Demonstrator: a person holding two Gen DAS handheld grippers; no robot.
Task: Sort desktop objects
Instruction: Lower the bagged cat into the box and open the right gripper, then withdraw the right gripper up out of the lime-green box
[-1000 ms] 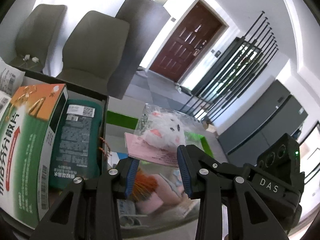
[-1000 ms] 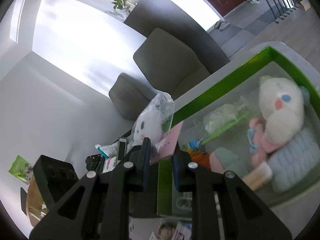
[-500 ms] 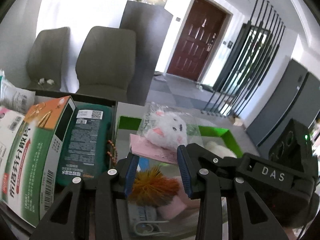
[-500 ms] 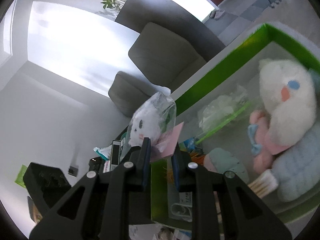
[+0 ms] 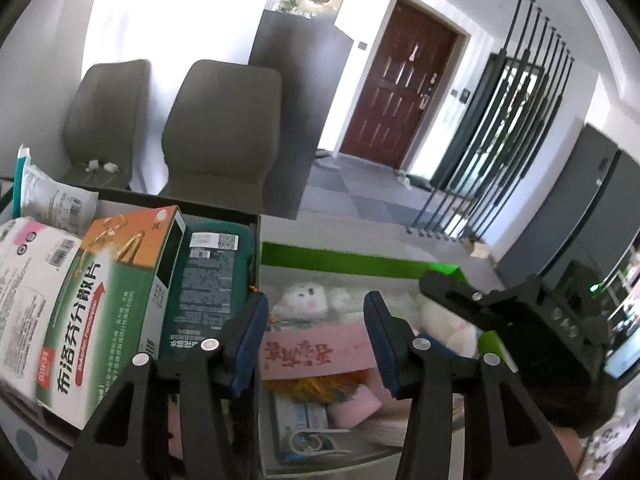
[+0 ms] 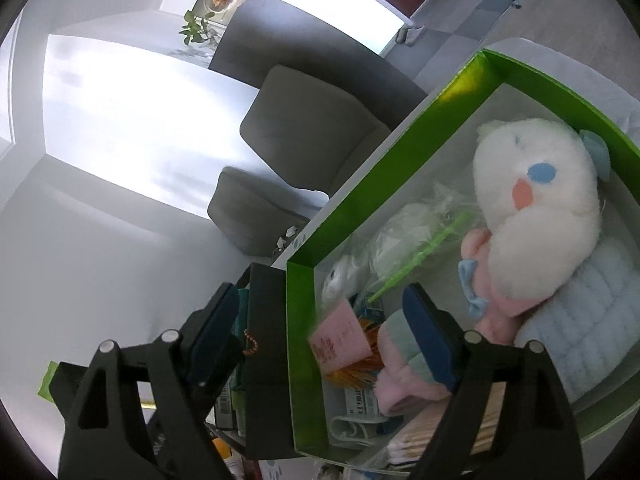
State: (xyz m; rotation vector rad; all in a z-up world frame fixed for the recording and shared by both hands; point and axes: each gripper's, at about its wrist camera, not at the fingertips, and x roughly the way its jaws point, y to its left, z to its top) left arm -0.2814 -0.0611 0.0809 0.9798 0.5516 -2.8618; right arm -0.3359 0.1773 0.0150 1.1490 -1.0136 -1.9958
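A green-walled box [image 6: 532, 80] holds plush toys. The bagged white plush with the pink card [image 5: 320, 350] lies inside it, also seen in the right wrist view [image 6: 340, 340]. A big white plush [image 6: 536, 200] lies at the box's right. My left gripper [image 5: 316, 344] is open and empty above the box's near left part. My right gripper [image 6: 320, 332] is open and empty over the box's left wall; its body shows in the left wrist view [image 5: 520, 320].
A black box [image 5: 248, 220] to the left holds a green and orange medicine carton [image 5: 104, 300], a dark teal pack [image 5: 204, 280] and white packets [image 5: 32, 264]. Two grey chairs [image 5: 220, 140] stand behind the table.
The right gripper opened and let go of the bagged white plush with the pink card, which now lies in the green box. The left gripper stayed open.
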